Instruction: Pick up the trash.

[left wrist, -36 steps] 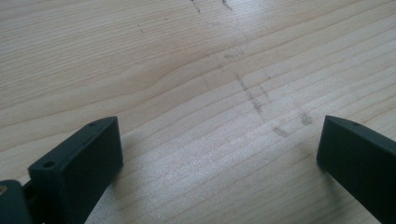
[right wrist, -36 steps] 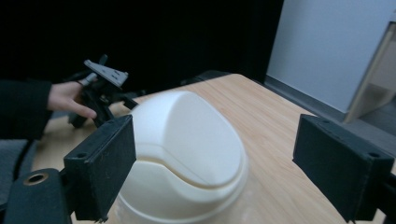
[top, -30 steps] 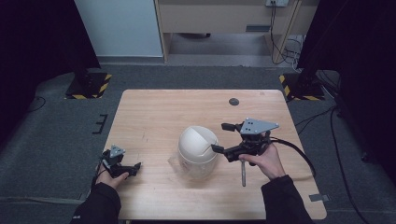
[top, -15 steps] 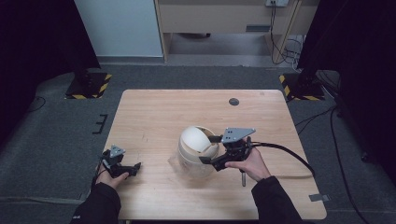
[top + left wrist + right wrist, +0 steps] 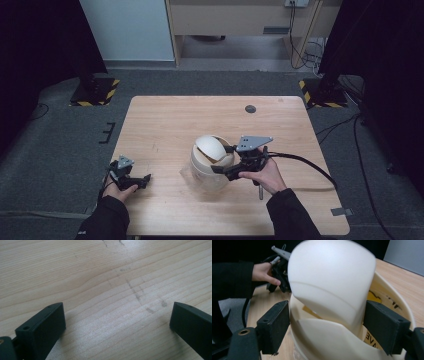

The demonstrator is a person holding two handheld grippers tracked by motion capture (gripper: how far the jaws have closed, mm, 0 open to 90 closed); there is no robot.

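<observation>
A white tub [image 5: 204, 176] with a yellow and black label stands at the middle of the wooden table [image 5: 170, 120]. A white domed lid [image 5: 210, 146] sits tilted in its mouth, with a gap showing the inside. My right gripper [image 5: 223, 160] comes in from the tub's right, its jaws pressed on either side of the lid. In the right gripper view the lid [image 5: 332, 277] stands between the two jaws of the gripper [image 5: 325, 325], above the tub's rim [image 5: 392, 302]. My left gripper [image 5: 144, 179] rests open near the front left edge, over bare wood [image 5: 117, 315].
A small dark disc [image 5: 250, 108] lies near the table's far edge. The right gripper's cable [image 5: 310, 165] loops off to the right over the table. Striped floor stands [image 5: 95, 92] and dark curtains surround the table.
My right gripper moved left from beside the tub onto the lid and closed on it. The lid now tilts, showing a gap. The left gripper stayed where it was.
</observation>
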